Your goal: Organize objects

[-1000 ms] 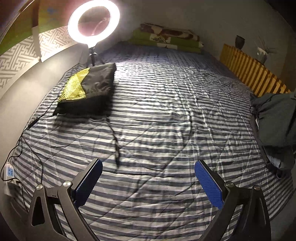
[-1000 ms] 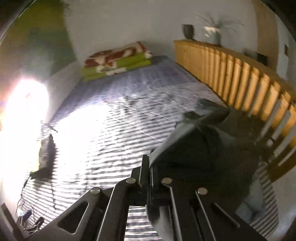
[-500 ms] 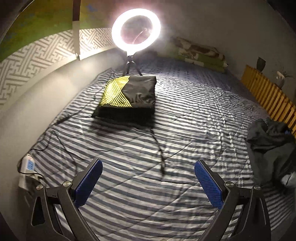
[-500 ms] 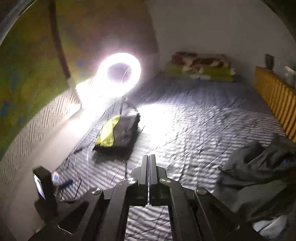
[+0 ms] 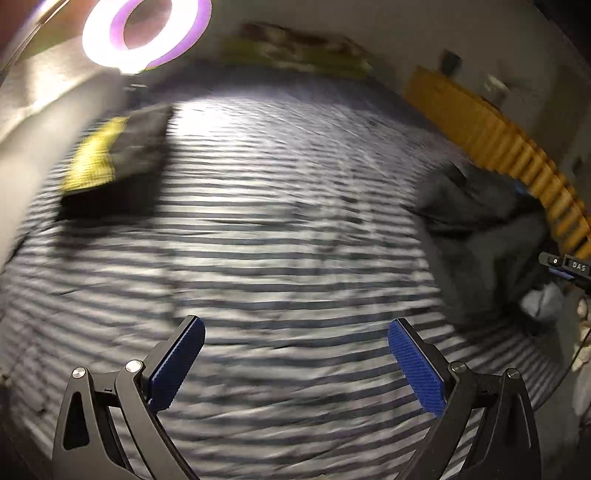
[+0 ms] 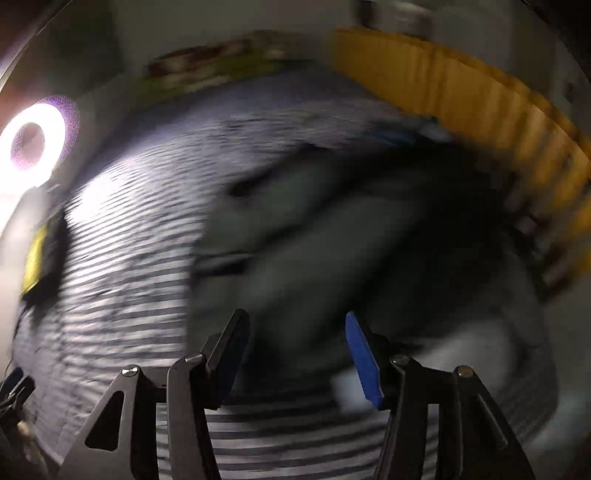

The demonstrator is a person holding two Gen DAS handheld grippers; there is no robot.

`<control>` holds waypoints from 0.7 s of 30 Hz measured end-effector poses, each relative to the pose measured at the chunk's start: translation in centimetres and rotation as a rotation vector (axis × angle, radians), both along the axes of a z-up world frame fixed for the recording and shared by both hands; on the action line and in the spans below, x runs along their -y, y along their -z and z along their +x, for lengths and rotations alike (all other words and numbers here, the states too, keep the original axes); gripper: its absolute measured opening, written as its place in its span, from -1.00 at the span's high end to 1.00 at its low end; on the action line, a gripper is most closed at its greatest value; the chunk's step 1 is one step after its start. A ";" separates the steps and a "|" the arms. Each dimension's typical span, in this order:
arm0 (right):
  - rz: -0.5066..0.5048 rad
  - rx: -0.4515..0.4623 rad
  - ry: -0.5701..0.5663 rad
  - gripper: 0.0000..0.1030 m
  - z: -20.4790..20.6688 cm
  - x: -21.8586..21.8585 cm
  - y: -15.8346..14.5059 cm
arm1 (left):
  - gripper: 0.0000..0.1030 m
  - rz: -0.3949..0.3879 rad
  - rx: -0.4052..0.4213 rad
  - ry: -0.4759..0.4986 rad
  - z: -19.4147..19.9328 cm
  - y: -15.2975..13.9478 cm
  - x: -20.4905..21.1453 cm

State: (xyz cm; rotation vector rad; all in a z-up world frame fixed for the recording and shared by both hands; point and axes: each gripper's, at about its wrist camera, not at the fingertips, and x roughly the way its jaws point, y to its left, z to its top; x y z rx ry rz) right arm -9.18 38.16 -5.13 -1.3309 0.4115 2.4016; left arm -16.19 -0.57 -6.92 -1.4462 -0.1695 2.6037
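A crumpled pile of dark grey clothes (image 5: 476,236) lies on the right side of the striped bed (image 5: 277,240), next to the yellow slatted rail. In the right wrist view the pile (image 6: 332,240) fills the middle, just ahead of my right gripper (image 6: 295,328), which is open and empty. A folded black and yellow garment (image 5: 114,162) lies at the far left of the bed; it also shows in the right wrist view (image 6: 38,254). My left gripper (image 5: 295,332) is wide open and empty above the middle of the bed. Both views are blurred by motion.
A lit ring light (image 5: 144,33) stands at the bed's far left corner. A yellow slatted rail (image 5: 498,147) runs along the right edge. Folded green and brown bedding (image 5: 295,55) lies at the head. Something white (image 5: 543,302) lies beside the grey pile.
My right gripper has opened from shut and swung right toward the grey clothes pile. My left gripper has swung right, still open, so the pile now shows larger at its right.
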 end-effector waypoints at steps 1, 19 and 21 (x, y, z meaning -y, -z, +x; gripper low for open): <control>-0.016 0.007 0.059 0.00 1.3 -2.5 0.8 | -0.96 0.012 0.015 0.023 -0.7 0.5 -1.5; -0.172 -0.062 0.119 -0.09 -0.1 -8.6 2.8 | -0.69 0.114 0.154 0.067 -8.8 10.3 -20.2; -0.170 -0.067 0.098 0.03 0.2 -8.2 2.2 | 0.11 0.127 0.183 0.097 -9.2 10.3 -20.9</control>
